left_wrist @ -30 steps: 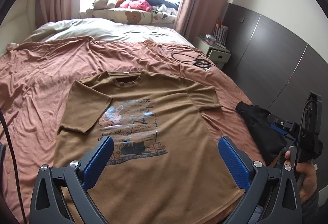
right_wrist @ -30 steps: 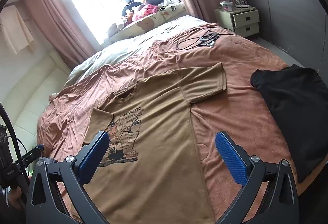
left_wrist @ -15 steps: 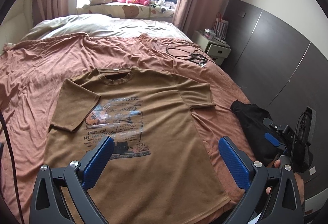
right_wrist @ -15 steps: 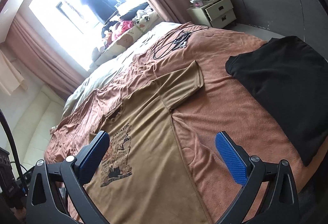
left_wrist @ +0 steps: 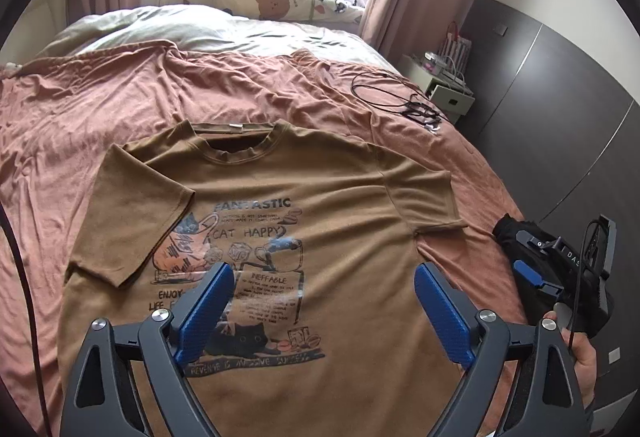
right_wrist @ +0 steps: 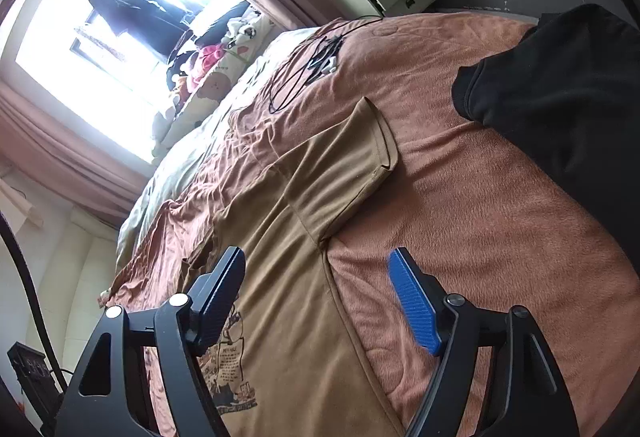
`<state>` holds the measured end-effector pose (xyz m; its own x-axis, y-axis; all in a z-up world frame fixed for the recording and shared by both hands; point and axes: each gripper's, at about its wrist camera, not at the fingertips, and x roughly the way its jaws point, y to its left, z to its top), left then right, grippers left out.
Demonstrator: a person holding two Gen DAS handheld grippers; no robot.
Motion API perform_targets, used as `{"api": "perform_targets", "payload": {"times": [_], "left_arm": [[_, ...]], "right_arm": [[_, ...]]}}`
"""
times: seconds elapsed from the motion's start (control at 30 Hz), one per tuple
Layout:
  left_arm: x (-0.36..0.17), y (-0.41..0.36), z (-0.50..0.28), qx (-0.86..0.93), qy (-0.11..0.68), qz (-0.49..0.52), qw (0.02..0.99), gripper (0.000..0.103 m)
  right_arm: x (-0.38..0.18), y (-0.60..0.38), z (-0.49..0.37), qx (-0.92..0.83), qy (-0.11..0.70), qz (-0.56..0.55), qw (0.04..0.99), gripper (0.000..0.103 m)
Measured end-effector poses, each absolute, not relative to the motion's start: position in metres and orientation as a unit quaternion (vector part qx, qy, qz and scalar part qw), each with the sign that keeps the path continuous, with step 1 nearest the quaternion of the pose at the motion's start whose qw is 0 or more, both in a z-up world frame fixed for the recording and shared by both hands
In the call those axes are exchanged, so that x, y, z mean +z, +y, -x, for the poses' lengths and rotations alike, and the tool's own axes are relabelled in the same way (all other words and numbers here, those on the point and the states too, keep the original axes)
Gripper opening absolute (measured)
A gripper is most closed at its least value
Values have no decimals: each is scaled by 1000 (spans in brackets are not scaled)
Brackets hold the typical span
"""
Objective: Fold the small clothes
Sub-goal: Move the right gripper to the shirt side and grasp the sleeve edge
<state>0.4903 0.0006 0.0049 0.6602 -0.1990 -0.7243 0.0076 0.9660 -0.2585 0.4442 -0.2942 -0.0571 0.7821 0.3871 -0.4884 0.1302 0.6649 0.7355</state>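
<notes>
Lying flat: brown T-shirt (left_wrist: 340, 221), print side up, on the rust bedspread (left_wrist: 100, 109), collar toward the window.
Left gripper (left_wrist: 320, 311): jaws closing, above the print, nothing clamped.
Right gripper (right_wrist: 316, 297): jaws closing, straddling the shirt's side seam, pads pressing nothing.
Beside the shirt: black garment (right_wrist: 560, 85), apart.
Near the far edge: cable (left_wrist: 384, 97).

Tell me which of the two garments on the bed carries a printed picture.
The brown T-shirt, spread flat; the black garment beside it shows no print.
</notes>
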Motion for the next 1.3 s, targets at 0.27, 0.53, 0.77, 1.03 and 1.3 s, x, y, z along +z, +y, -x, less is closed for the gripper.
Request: {"api": "perform_targets", "payload": {"times": [0.27, 0.53, 0.77, 1.03, 1.3], "left_arm": [[-27, 11, -545, -58, 417, 118, 899, 80], [-49, 26, -594, -63, 419, 142, 895, 74], [-64, 33, -623, -62, 422, 147, 893, 72], [-89, 42, -633, -68, 429, 160, 886, 72], [-103, 58, -636, -61, 438, 188, 877, 67]], "right_arm": [[-84, -291, -513, 62, 339, -439, 830, 56], [-108, -293, -565, 28, 368, -455, 811, 46], [-115, -285, -594, 8, 390, -434, 812, 39], [-112, -277, -603, 2, 393, -405, 826, 25], [-97, -267, -601, 42, 343, -393, 852, 5]]}}
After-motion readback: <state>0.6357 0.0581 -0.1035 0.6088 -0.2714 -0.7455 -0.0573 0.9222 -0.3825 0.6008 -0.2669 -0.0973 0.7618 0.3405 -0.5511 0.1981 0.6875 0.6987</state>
